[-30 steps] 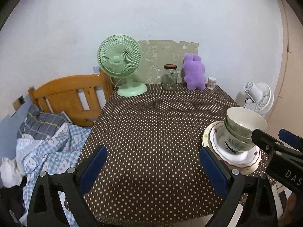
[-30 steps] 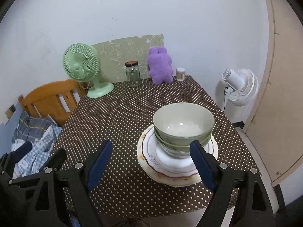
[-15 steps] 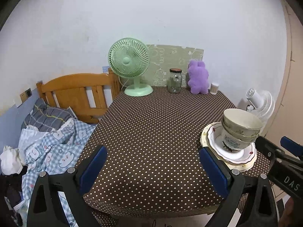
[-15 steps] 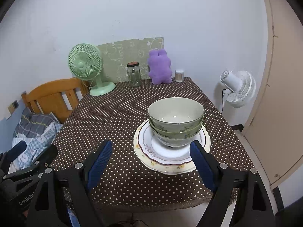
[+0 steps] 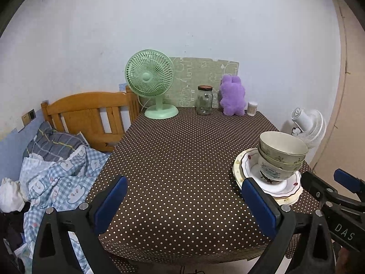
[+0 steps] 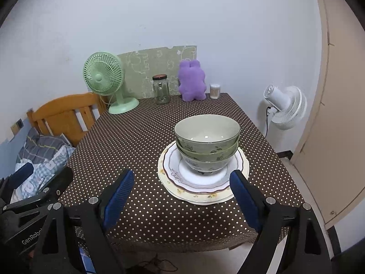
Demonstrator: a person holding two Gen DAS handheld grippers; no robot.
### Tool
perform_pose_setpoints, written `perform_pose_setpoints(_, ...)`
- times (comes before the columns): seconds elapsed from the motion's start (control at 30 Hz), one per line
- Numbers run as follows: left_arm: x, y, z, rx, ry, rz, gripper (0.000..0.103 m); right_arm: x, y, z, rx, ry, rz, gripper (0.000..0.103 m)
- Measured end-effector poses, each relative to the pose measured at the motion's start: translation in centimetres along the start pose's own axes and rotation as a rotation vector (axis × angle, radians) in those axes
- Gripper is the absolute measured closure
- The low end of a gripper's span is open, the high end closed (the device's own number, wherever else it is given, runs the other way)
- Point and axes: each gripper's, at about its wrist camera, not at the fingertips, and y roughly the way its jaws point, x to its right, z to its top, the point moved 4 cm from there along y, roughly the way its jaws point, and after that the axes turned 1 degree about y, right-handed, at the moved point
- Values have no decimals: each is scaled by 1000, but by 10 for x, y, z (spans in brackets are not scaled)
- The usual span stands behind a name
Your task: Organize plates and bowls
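A stack of three bowls (image 6: 206, 141) stands on two stacked plates (image 6: 196, 190) near the front right of the brown dotted table (image 6: 136, 141). My right gripper (image 6: 182, 179) is open just in front of the plates, with nothing between its blue pads and no contact. My left gripper (image 5: 183, 188) is open over the table's front edge, left of the bowls (image 5: 280, 155) and plates (image 5: 286, 193), and holds nothing. The right gripper (image 5: 330, 187) also shows at the right edge of the left wrist view.
At the back of the table stand a green fan (image 5: 150, 80), a glass jar (image 5: 204, 100), a purple plush (image 5: 232, 98) and a small container (image 5: 252, 109). A wooden headboard (image 5: 91, 114) and bedding (image 5: 54, 171) lie left. A white fan (image 6: 285, 105) and a door (image 6: 337, 114) are right.
Both grippers have drawn back from the table, so the stack of bowls and plates looks farther away. The stack itself has not moved. Both grippers stay open.
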Motion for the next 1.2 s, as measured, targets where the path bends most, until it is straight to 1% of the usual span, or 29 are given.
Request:
perform_pose_setpoints(0.37, 2, 0, -4, -27, -4, -2, 2, 4, -3, -4, -14, 5, -5, 15)
perform_pose_setpoints(1.2, 3, -2, -4, -25, 0, -5, 2, 6, -4, -6, -20, 10, -3, 15)
